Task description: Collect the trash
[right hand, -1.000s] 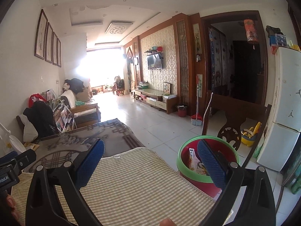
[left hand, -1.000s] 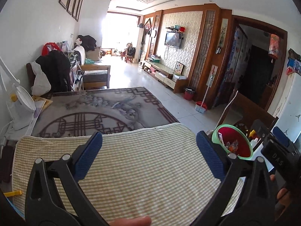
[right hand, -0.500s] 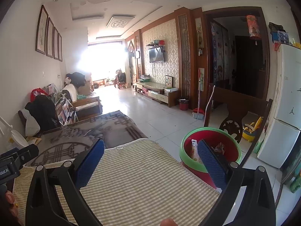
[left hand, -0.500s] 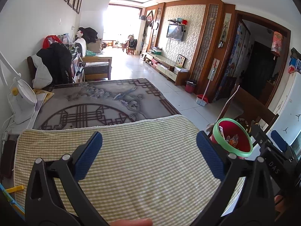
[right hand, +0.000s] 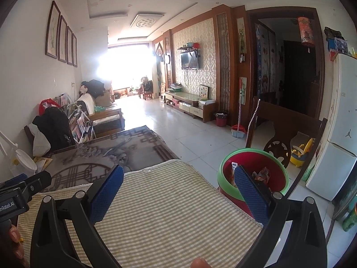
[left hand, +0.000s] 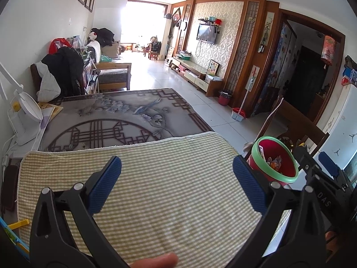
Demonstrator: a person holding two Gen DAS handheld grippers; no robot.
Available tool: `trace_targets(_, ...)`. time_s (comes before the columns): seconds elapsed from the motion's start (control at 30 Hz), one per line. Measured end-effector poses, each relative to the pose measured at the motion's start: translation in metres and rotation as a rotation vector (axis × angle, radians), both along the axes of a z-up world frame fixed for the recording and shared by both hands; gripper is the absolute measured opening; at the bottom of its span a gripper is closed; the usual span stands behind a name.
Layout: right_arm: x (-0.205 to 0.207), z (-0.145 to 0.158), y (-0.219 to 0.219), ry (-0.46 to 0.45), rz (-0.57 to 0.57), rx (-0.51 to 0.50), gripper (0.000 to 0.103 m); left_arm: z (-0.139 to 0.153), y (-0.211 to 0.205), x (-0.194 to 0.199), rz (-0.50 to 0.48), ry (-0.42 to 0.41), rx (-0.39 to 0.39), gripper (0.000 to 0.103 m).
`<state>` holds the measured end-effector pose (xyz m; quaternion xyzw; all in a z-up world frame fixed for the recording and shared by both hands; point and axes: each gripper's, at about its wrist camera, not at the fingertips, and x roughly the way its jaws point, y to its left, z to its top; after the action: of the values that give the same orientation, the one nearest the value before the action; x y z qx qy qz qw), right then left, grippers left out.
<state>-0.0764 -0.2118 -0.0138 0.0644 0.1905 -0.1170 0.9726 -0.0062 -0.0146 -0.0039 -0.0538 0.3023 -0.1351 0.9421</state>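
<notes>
Left gripper (left hand: 177, 184) and right gripper (right hand: 178, 189) hang wide apart and hold nothing above the checked mat (left hand: 169, 192); wrappers (right hand: 258, 175) lie in the red bin (right hand: 253, 174) at right; collection appears complete; next, scan for remaining litter.

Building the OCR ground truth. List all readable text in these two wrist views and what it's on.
"DAS" on the right gripper body, seen from the left wrist.
"nRobot.AI", cut off at the frame edge, on the left gripper body, seen from the right wrist.
Jumpman logo, no words, on the white fridge.
Print on the wrappers in the red bin: too small to read.
</notes>
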Motion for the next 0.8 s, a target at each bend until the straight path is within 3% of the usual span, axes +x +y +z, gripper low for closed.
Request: trace_targets(0.8, 0.0032, -0.0057, 0.0010, 0.022, 0.011, 0.001, 0.096, -0.0054, -0.0019, -0.0005, 0.014, 0.020, 0.020, 0.098)
